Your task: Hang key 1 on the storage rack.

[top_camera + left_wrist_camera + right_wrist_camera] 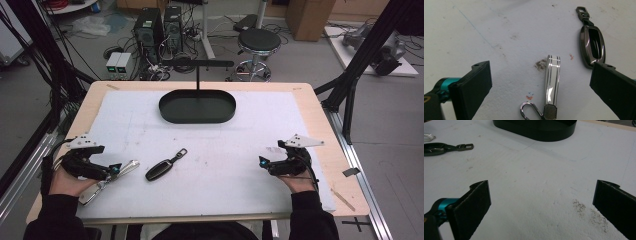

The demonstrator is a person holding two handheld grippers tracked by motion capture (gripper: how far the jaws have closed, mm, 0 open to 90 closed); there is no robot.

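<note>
Your left gripper (541, 85) jaws spread wide around the shiny silver key holder (552, 85), dark key fob (592, 48) just beside, bare mat (225, 145) ahead, your right gripper (541, 202) gaping, nothing held.

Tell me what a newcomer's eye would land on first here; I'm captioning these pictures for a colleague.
First, the black oval tray with its upright T-handle, at the far middle of the white mat. Next, two key fobs near the left claw: a dark one lying apart toward the middle, and a shiny chrome one between that claw's open jaws. The right claw hovers open over bare mat at the right.
</note>
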